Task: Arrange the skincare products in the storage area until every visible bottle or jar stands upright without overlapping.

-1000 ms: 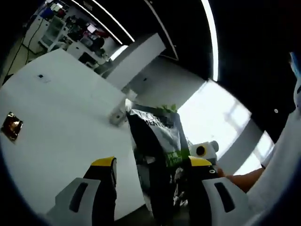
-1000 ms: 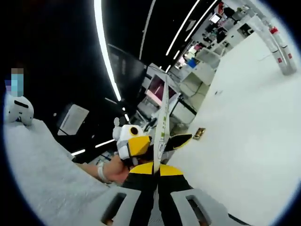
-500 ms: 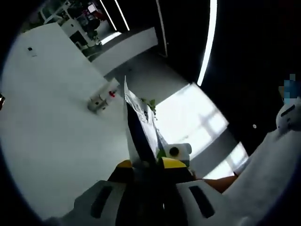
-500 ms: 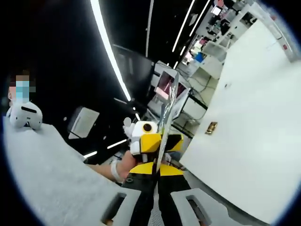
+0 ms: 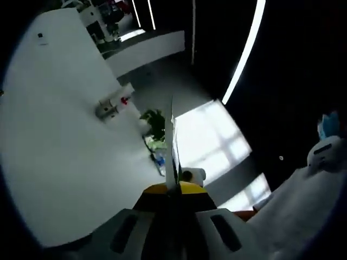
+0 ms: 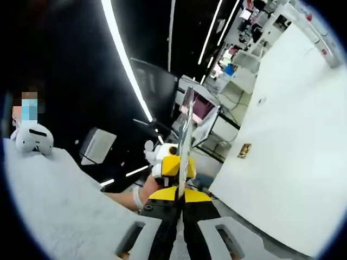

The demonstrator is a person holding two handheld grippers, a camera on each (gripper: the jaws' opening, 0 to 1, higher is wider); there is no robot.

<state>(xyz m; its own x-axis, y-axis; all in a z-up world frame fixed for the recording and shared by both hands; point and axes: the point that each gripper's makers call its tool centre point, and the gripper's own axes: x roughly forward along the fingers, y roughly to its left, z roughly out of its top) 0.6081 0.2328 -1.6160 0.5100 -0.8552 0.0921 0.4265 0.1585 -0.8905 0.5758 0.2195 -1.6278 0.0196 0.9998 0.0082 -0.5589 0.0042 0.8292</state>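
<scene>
Since a second ago the left gripper (image 5: 173, 190) has closed from spread jaws onto the pouch (image 5: 172, 146), now seen edge-on. The right gripper (image 6: 180, 194) likewise pinches the pouch (image 6: 185, 138), and both hold it in the air off the near edge of the white table (image 5: 54, 135). This looks like carrying; next it must be set down upright. Its long axis runs away along the jaws, one end pointing outward.
</scene>
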